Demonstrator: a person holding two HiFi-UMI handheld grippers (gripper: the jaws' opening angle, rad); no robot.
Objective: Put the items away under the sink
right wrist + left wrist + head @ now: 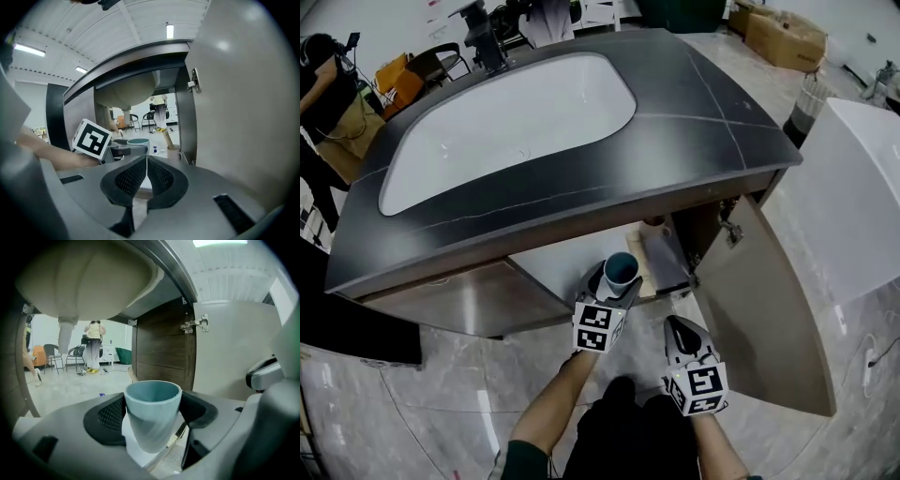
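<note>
Teal cup (621, 271) in left gripper (151, 420)

No text, brand, label or number can be read in any view. The only printed signs are black-and-white square markers. One set stands on the faces of the left marker cube (600, 326), mounted behind the jaws of the left gripper (617, 279). The other stands on the right marker cube (697, 386), behind the jaws of the right gripper (680, 333). These markers are block patterns, not letters or digits.
</note>
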